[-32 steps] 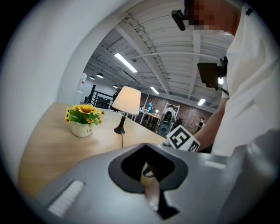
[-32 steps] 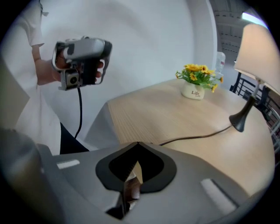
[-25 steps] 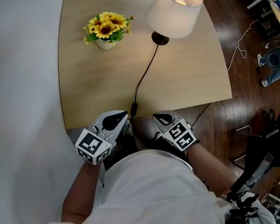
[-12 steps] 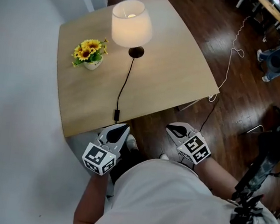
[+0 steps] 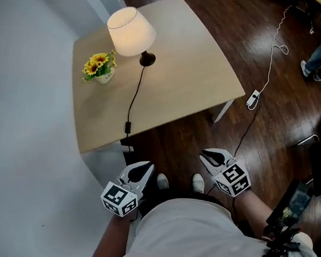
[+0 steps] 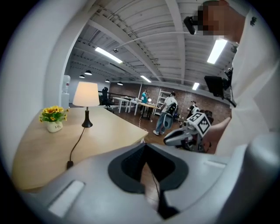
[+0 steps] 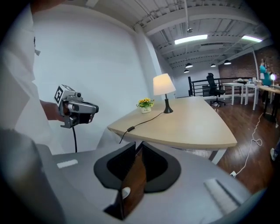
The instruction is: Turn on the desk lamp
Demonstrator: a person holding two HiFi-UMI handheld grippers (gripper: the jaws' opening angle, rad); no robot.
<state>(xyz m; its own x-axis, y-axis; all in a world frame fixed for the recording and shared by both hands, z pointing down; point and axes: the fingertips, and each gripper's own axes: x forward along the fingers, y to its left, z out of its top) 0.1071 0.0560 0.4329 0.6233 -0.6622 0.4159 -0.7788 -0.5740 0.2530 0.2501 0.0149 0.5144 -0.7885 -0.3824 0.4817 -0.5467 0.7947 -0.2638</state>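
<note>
The desk lamp stands lit at the far left of the wooden table, its shade glowing. Its black cord runs to an inline switch near the table's front edge. My left gripper and right gripper hang shut and empty over the floor, well short of the table. The left gripper view shows the lamp, the switch and my left gripper with jaws together. In the right gripper view the lamp and the switch lie beyond my right gripper.
A pot of yellow flowers sits left of the lamp. A white wall runs along the left. A white cable and plug block lie on the dark wooden floor right of the table. A black stand is at my right.
The view has pulled back from the table. Both grippers have drawn away from the table's front edge and the cord switch, toward my body. The lamp stays lit.
</note>
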